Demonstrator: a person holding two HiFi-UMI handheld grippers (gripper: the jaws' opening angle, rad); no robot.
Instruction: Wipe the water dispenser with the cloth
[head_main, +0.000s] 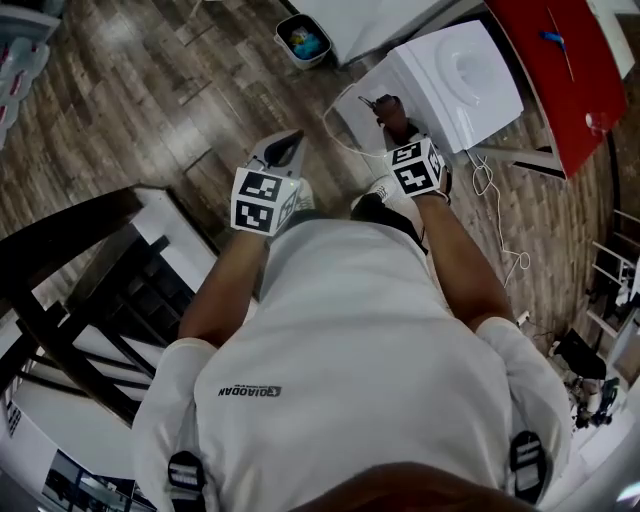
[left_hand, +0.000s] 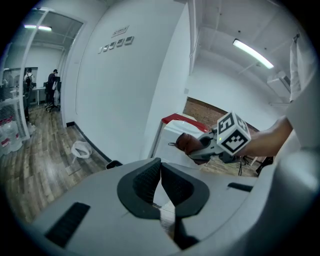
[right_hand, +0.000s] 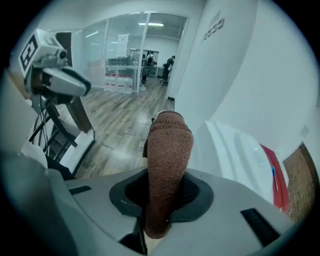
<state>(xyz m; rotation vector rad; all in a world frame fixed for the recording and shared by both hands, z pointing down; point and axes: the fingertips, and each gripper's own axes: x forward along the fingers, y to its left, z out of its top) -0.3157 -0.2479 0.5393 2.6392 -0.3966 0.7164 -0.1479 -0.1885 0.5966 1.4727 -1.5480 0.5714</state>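
The white water dispenser (head_main: 455, 80) stands on the wood floor in front of me, also seen as a white body (right_hand: 235, 150) in the right gripper view. My right gripper (head_main: 392, 128) is shut on a brown cloth (head_main: 388, 108), whose rolled end (right_hand: 169, 145) sticks out past the jaws, right at the dispenser's near side. I cannot tell whether the cloth touches it. My left gripper (head_main: 285, 145) hangs to the left, apart from the dispenser, its jaws (left_hand: 160, 170) meeting at the tips with nothing between them. From there the cloth (left_hand: 186, 144) and right gripper (left_hand: 220, 142) show ahead.
A red-topped table (head_main: 560, 70) stands behind the dispenser. White cables (head_main: 490, 200) trail on the floor at its right. A small bin (head_main: 303, 40) sits at the back. A dark frame with white shelves (head_main: 60, 300) is close on my left. Water bottles (right_hand: 117, 80) stand far off.
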